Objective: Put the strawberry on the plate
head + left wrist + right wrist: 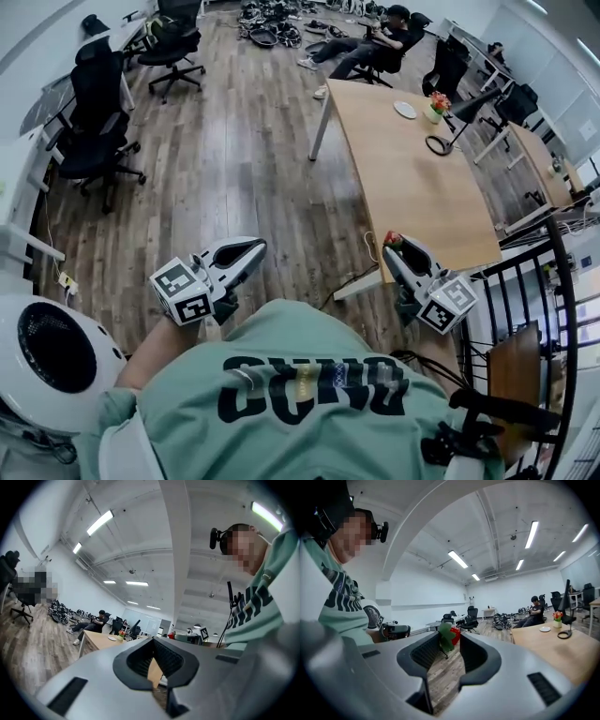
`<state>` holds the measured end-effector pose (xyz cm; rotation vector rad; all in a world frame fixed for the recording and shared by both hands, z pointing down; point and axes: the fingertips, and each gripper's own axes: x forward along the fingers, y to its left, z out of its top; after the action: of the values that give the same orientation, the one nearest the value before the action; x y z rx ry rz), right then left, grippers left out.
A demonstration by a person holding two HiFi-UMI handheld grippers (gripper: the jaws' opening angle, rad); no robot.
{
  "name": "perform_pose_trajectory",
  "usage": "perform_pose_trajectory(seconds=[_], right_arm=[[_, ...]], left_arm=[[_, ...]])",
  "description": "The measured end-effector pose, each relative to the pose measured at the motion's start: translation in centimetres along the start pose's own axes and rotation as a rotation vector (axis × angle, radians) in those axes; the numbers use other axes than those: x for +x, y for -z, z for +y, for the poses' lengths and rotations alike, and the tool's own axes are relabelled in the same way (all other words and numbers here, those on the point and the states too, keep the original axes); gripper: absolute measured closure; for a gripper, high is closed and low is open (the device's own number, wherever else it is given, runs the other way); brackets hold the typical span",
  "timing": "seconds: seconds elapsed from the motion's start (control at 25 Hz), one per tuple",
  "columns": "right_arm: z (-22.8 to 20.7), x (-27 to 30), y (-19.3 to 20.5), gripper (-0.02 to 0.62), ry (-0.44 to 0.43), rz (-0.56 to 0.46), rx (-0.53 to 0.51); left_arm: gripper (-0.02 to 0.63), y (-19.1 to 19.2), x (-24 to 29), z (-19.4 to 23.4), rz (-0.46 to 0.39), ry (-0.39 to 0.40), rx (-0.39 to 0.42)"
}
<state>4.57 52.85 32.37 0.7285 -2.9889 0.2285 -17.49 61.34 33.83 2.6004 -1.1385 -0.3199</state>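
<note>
Two tongs point level ahead: the right tongs (pixel 390 247) pinch the strawberry (pixel 393 240) at their tips, seemingly to carry it to the plate (pixel 405 110), well apart at one o'clock on the surface (pixel 422 197), while the left tongs (pixel 257 247), tips together, carry nothing.

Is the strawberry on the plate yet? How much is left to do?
Not yet. Done: the strawberry is picked up, pinched in the right hand-held gripper. Right now it is held near the close end of the table. Left to do: carry it to the white plate at the table's far end and let go. The left hand-held gripper is shut and empty.
</note>
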Motion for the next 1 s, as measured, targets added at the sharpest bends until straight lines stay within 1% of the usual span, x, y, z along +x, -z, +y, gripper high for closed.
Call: perform_pose_trajectory(seconds=[0.16,0.32,0.44,0.56,0.76,0.88,1.0], right_arm=[[-0.7,2.9,0.2,0.453,-0.05,-0.001,0.012],[-3.3,5.4,0.7,0.453,-0.101,-0.007,0.033],[-6.9,7.0,0.8,0.453,-0.139,-0.02,0.049],[-11.2,8.0,0.1,0.453,-0.177,-0.033,0.056],[-18.8,8.3,-2.4,0.453,-0.223,-0.048,0.031],[-22.8,8.4,-2.4,0.453,-0.235,-0.04,0.032],[-25.8,9.5,-1.8,0.453,-0.242,-0.038,0.035]], left_arm=[[0.601,-0.3,1.2,1.4,-0.005,-0.011,-0.021],[0.601,0.0,2.7,3.0,0.02,-0.049,-0.005],[0.601,-0.1,4.7,4.8,0.017,-0.104,0.005],[0.601,-0.4,8.0,6.2,0.005,-0.151,0.004],[0.601,-1.9,15.8,7.4,0.01,-0.178,0.017],[0.601,-2.2,19.7,8.4,0.006,-0.18,0.003],[0.601,-2.0,22.4,10.3,0.022,-0.183,-0.004]])
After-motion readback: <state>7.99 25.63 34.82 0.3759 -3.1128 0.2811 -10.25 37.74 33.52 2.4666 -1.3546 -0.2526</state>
